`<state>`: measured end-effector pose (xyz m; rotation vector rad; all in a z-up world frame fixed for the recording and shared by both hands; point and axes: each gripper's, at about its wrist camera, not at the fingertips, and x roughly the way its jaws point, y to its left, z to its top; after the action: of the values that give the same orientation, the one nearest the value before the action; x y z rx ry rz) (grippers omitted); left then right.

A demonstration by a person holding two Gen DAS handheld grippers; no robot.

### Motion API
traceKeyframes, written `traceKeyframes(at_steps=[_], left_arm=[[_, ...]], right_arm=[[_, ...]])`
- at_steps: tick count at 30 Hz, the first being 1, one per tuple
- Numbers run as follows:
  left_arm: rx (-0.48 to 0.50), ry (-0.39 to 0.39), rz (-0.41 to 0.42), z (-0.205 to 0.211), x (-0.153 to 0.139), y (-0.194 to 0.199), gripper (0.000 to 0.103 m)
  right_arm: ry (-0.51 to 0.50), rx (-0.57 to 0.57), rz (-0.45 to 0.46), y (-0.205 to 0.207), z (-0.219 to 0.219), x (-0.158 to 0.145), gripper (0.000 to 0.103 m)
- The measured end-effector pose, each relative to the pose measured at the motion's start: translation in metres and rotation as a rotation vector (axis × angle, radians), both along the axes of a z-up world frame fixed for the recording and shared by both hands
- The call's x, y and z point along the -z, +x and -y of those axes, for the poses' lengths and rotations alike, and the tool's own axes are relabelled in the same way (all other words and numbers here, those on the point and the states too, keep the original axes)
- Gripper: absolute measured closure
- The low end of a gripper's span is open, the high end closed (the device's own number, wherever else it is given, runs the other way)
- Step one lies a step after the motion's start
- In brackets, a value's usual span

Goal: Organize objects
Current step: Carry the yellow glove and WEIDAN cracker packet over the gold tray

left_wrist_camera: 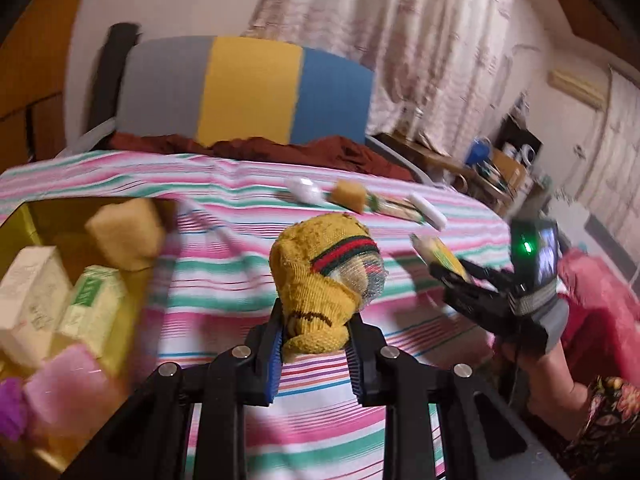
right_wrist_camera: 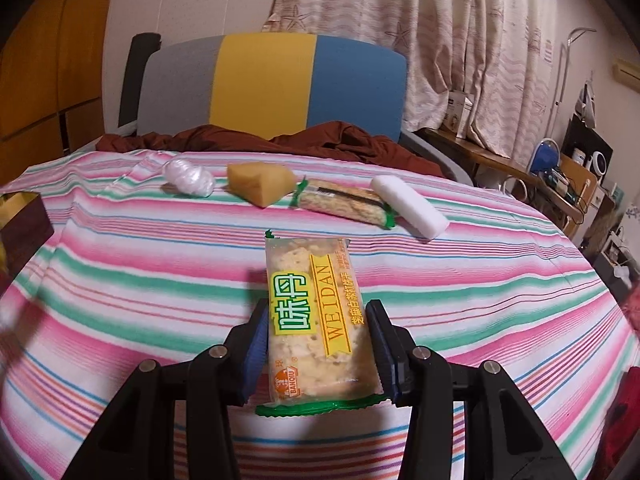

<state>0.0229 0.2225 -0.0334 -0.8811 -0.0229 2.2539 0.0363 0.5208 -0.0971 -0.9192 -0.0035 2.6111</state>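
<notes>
Your right gripper point(right_wrist_camera: 316, 344) clenches the cracker packet point(right_wrist_camera: 316, 320) above the striped cloth point(right_wrist_camera: 480, 292), its long axis running 6 to 12 o'clock, green seam nearest you. Your left gripper point(left_wrist_camera: 316, 344) grips a balled yellow sock point(left_wrist_camera: 324, 280), bulging toward 12 o'clock

1. We see a striped bedsheet point(right_wrist_camera: 500, 264) filling the near ground.
2. At the far side stands a grey, yellow and blue chair back point(right_wrist_camera: 272, 80).
3. Behind it hangs a patterned curtain point(right_wrist_camera: 460, 40); far right, a cluttered wooden shelf point(right_wrist_camera: 500, 160).
</notes>
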Motion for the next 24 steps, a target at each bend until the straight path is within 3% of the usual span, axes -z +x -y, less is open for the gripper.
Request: traceKeyframes(at_steps=[9,18,24], left_arm=[[-0.214,0.112,0.106,0.115,-0.023,-0.06,0.077],[-0.377,0.12,0.237,0.196,-0.016,-0.135,0.077],[-0.402,0.077,0.293,0.217,-0.006,-0.171,0.077]], right_arm=[[-0.04,-0.062,0.031,0.008,0.036,0.0,0.055],[-0.293,-0.186,-0.041,0.013,0.114,-0.026,0.055],[-0.436,-0.34,-0.064,0.003,0.184,-0.052,0.055]])
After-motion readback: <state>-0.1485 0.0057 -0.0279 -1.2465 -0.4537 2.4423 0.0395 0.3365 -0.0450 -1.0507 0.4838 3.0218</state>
